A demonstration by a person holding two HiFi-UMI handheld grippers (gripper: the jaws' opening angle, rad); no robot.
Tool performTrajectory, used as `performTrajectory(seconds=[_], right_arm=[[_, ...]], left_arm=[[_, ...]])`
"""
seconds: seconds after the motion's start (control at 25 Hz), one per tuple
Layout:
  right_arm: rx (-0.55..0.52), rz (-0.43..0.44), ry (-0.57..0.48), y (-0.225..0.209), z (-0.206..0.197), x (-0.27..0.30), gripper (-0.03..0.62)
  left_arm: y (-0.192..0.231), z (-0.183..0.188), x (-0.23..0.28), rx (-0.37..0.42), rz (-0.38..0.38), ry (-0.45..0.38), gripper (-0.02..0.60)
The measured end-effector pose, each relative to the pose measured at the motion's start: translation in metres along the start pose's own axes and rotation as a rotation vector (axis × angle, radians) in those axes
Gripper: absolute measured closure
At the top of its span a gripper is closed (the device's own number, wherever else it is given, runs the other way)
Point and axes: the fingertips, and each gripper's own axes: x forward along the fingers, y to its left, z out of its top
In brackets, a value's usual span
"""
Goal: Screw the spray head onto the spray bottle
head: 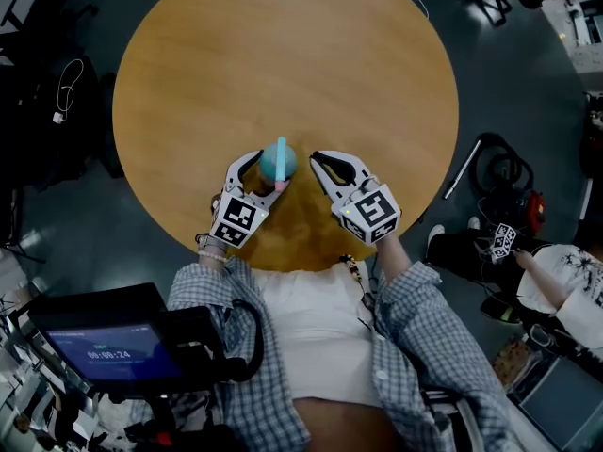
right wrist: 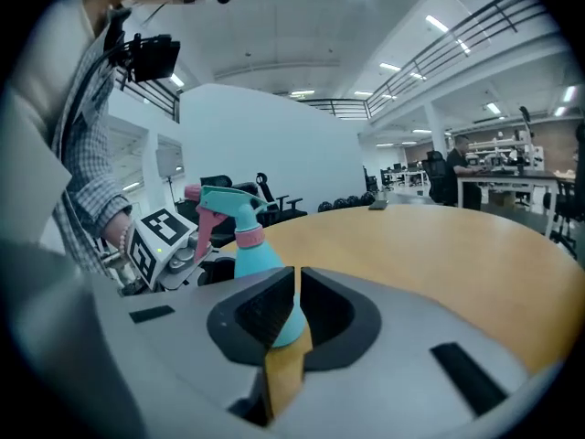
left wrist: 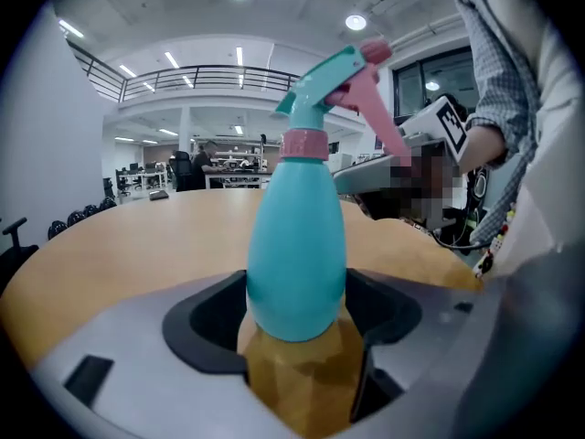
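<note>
A teal spray bottle [head: 279, 161] stands upright near the front edge of the round wooden table [head: 283, 55]. Its teal and pink spray head [left wrist: 338, 85] sits on the pink collar [left wrist: 303, 143]. My left gripper [head: 267, 170] has its jaws on either side of the bottle's lower body [left wrist: 297, 263], the pads against its sides. My right gripper [head: 317, 161] hovers just right of the bottle, apart from it. Its jaws stand shut with only a thin slit and nothing between them. In the right gripper view the bottle [right wrist: 259, 254] shows beyond the closed fingertips.
The table's front edge lies right under both grippers. A monitor on a rig [head: 108, 351] sits at the lower left. Another person [head: 556, 271] sits on the floor side at the right, near a dark hose-like object [head: 504, 172].
</note>
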Motion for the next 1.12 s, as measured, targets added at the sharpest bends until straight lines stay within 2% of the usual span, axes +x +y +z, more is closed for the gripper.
performTrajectory(seconds=[0.12,0.4,0.48,0.56,0.72,0.84,0.88,0.96,1.0,1.04,1.12], right_arm=[[-0.035,0.025,0.018,0.009,0.001,0.012,0.580],[0.000,0.015,0.013,0.003,0.001,0.011,0.579],[0.008,0.003,0.012,-0.001,0.001,0.008,0.579],[0.019,-0.009,0.011,-0.006,0.000,0.006,0.579],[0.029,-0.033,0.009,-0.014,0.000,0.001,0.579],[0.031,-0.058,0.007,-0.019,-0.001,-0.003,0.579],[0.033,-0.069,0.005,-0.021,-0.001,-0.005,0.579],[0.048,-0.093,0.001,-0.023,-0.003,-0.008,0.579],[0.058,-0.107,-0.001,-0.025,-0.004,-0.010,0.580],[0.068,-0.121,-0.005,-0.026,-0.005,-0.011,0.580],[0.098,-0.147,-0.017,-0.026,-0.006,-0.013,0.594]], left_arm=[[-0.001,-0.009,0.002,-0.004,-0.003,0.011,0.244],[-0.003,-0.008,0.003,-0.009,-0.010,0.010,0.241],[-0.002,-0.007,0.002,-0.023,-0.007,0.012,0.196],[-0.001,-0.006,0.000,-0.031,-0.005,0.011,0.196],[0.005,-0.005,-0.009,-0.048,0.027,-0.009,0.198],[0.016,-0.012,-0.026,-0.067,0.090,-0.013,0.199],[0.021,-0.016,-0.034,-0.075,0.126,-0.014,0.229],[0.036,-0.021,-0.052,-0.121,0.218,-0.031,0.372],[0.045,-0.021,-0.060,-0.163,0.265,-0.048,0.495],[0.052,-0.021,-0.067,-0.213,0.304,-0.071,0.578],[0.060,-0.018,-0.078,-0.314,0.345,-0.126,0.578]])
